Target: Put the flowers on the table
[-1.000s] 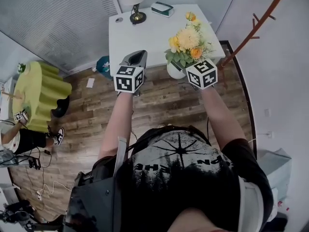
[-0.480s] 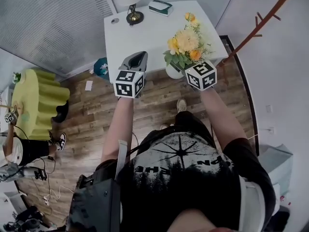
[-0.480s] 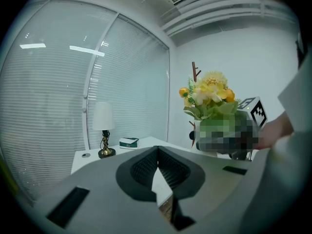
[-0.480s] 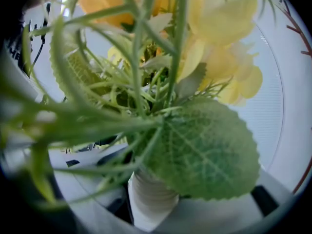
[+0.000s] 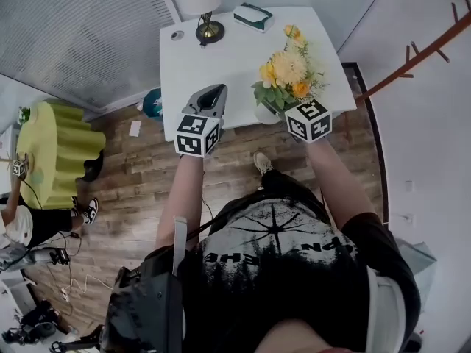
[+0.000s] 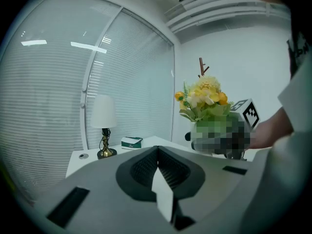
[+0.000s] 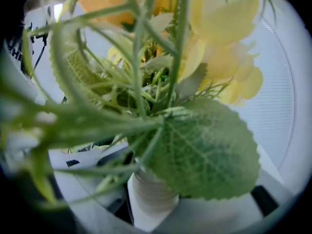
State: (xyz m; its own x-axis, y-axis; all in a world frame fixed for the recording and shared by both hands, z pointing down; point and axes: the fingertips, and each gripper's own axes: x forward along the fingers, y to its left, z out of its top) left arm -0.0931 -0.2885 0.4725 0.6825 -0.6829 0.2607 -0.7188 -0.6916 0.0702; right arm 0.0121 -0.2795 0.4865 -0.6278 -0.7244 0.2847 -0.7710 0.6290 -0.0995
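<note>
A bunch of yellow and orange flowers [image 5: 288, 72] with green leaves stands in a white ribbed vase [image 5: 266, 112]. My right gripper [image 5: 283, 115] is shut on the vase, holding it upright above the near edge of the white table [image 5: 221, 57]. In the right gripper view the vase [image 7: 152, 194] sits between the jaws, with a big leaf [image 7: 207, 147] filling the frame. My left gripper [image 5: 208, 98] hangs at the table's front edge, jaws shut and empty. The left gripper view also shows the flowers [image 6: 204, 101] to its right.
On the table's far side stand a lamp with a brass foot [image 5: 208, 26], a tissue box [image 5: 254, 17] and a small round disc [image 5: 176, 35]. A coat stand [image 5: 423, 54] rises at the right wall. A yellow-green draped stool [image 5: 55, 145] and a seated person's leg [image 5: 44, 215] are at the left.
The person has stepped toward the table. Both grippers have moved forward, and the vase now hangs over the table's near edge rather than over the floor.
</note>
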